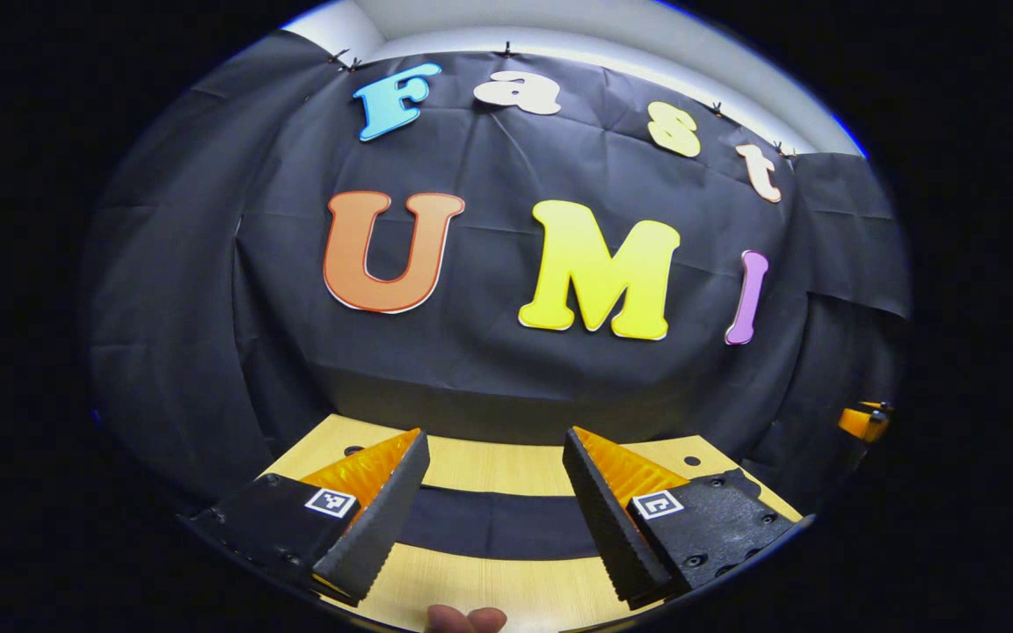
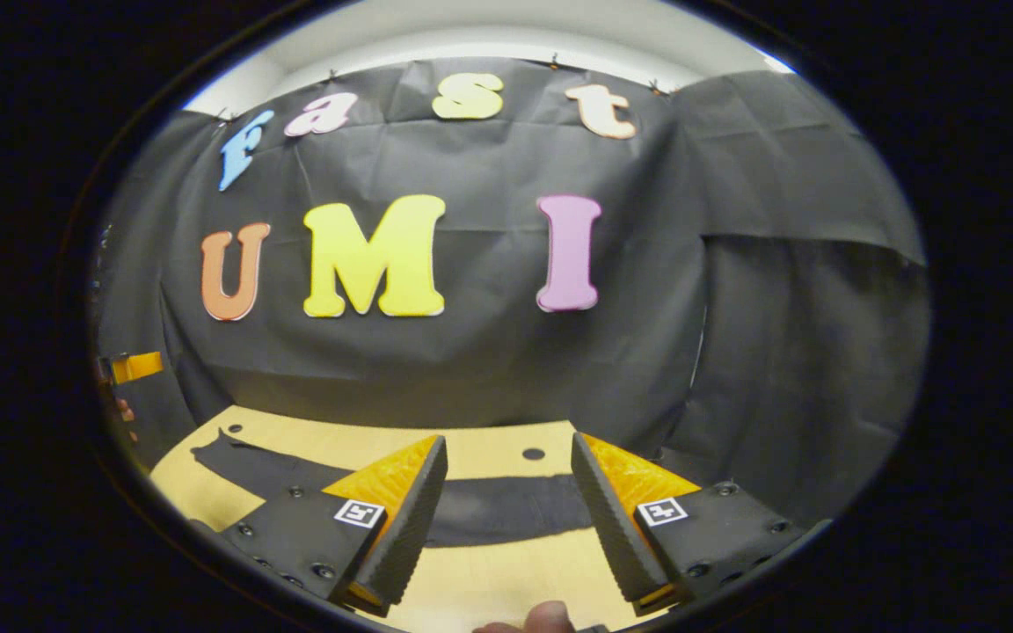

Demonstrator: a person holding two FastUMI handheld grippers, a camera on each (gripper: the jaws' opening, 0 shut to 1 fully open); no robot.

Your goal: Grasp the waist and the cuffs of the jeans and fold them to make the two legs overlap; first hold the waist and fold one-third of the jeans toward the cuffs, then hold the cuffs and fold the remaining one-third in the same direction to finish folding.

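On the wooden table [image 1: 506, 470], the jeans [image 1: 493, 523] lie flat as a dark band running left to right, so waist and cuffs can be reached at opposite ends. The left gripper [image 1: 496, 510] and right gripper [image 2: 508, 514] hover above, tongs apart, nothing gripped, apparently poised for a grasp.

dim booth — light from above | sharp centre | edges bowed
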